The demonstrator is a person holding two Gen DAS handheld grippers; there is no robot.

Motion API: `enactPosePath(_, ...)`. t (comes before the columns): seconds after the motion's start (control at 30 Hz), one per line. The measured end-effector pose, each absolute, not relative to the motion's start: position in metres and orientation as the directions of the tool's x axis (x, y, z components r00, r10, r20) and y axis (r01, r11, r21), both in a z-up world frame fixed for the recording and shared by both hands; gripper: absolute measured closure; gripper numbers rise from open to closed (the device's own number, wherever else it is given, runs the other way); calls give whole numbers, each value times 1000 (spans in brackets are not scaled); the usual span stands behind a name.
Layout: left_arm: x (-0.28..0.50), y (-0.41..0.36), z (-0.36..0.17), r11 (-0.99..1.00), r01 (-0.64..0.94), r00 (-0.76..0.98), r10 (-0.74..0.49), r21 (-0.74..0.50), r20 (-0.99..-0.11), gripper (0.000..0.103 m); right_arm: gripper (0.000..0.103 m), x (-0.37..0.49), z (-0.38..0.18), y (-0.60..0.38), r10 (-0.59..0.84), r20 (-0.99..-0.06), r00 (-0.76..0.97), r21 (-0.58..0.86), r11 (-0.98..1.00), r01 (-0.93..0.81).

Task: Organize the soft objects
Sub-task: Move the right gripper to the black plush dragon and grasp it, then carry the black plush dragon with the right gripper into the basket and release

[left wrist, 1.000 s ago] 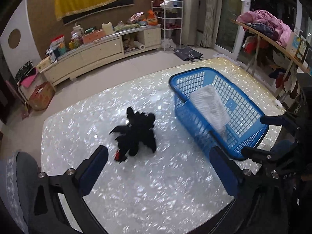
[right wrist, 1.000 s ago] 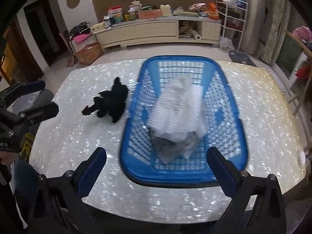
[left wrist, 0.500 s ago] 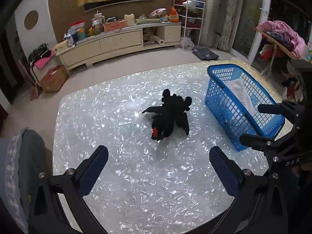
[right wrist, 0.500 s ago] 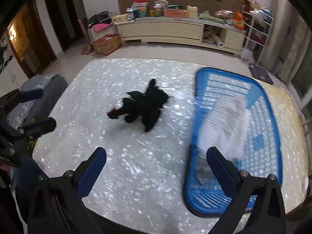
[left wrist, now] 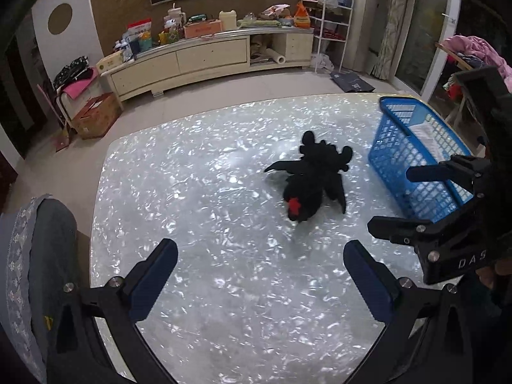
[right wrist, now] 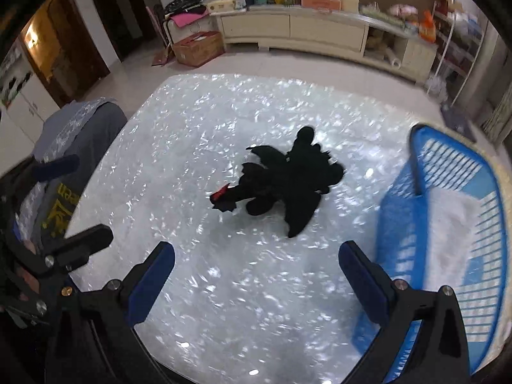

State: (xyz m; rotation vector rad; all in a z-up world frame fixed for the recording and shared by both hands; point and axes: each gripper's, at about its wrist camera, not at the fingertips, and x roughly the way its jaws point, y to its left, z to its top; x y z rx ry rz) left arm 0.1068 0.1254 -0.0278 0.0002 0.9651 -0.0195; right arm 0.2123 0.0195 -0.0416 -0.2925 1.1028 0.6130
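A glossy white pearl-patterned tabletop [left wrist: 198, 192] is seen with bare surface across its left half and near edge, open to a gripper. Near the middle a black plush dragon toy with a red tail tip [left wrist: 312, 176] lies flat, with bare surface all round it. Along the right edge, passage is blocked by a blue plastic lattice basket [right wrist: 396, 211] holding a white cloth [right wrist: 448, 224]. At the near left corner a grey padded chair back [left wrist: 48, 256] is seen standing.
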Motion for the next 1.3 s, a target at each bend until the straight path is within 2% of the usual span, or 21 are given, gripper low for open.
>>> enactPosePath(0.5,165,179,-75,998,-28,510,-26,-47,-860,0,0,283,-85,54,270,-944,188,183,905,-383)
enactPosePath(0.83,210,190,-99,998,-24,490,-31,-50,-871,0,1,316,-112,86,137,-968,210,50,926,-373)
enactPosePath(0.97,222,186,-108,999,-9,482,-29,-38,-876,0,9,325,-132,84,117,-975,187,44,935,-351)
enactPosePath(1.03,226,186,-113,999,-8,479,-30,-39,-877,0,22,327,-140,87,99,-978,183,29,936,-351)
enactPosePath(1.13,226,186,-116,998,-6,480,-46,-56,-876,0,32,328,-148,87,114,-979,169,45,930,-365)
enactPosePath(1.3,219,182,-114,1000,-10,491,-11,-18,-871,0,42,323,-148,89,146,-973,181,62,913,-403)
